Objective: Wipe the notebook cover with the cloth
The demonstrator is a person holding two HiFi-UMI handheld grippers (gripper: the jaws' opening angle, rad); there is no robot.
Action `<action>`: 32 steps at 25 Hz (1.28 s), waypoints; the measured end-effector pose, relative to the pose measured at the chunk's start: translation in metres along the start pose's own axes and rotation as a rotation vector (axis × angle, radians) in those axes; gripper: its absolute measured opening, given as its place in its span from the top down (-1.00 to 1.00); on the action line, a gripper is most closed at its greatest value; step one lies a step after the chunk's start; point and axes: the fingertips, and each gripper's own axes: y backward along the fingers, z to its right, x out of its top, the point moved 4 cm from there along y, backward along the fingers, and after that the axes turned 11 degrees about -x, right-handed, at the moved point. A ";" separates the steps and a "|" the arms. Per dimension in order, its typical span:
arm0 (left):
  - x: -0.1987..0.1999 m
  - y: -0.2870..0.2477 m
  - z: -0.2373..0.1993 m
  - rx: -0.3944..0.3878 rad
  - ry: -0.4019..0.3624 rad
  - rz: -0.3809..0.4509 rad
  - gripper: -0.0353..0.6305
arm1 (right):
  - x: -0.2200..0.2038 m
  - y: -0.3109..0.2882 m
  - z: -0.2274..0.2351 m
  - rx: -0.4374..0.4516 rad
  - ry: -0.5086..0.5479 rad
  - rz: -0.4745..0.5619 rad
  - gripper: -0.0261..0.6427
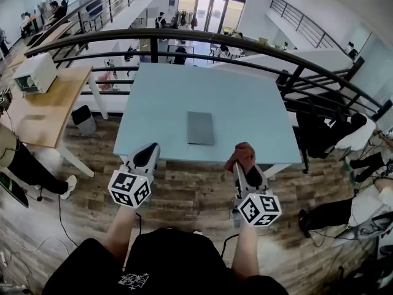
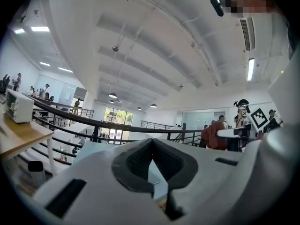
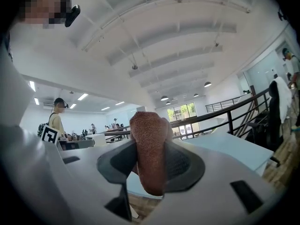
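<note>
The left tool (image 1: 147, 153) hovers off the near edge of the pale blue surface (image 1: 245, 97), at seven o'clock from the grey notebook (image 1: 201, 128). Its jaws are together with nothing between them. The notebook lies flat mid-surface, closed and untouched. At five o'clock from it, the right tool (image 3: 151, 159) is clamped on a bunched rust-red cloth (image 1: 243, 153). Nothing pins the notebook, so a hard wipe could likely skid it away. With so little cloth past the tips, bare jaws might scrape the cover.
</note>
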 end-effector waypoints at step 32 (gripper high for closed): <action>-0.024 -0.045 -0.094 0.052 0.051 -0.055 0.87 | -0.027 -0.136 -0.014 0.035 -0.063 -0.113 0.44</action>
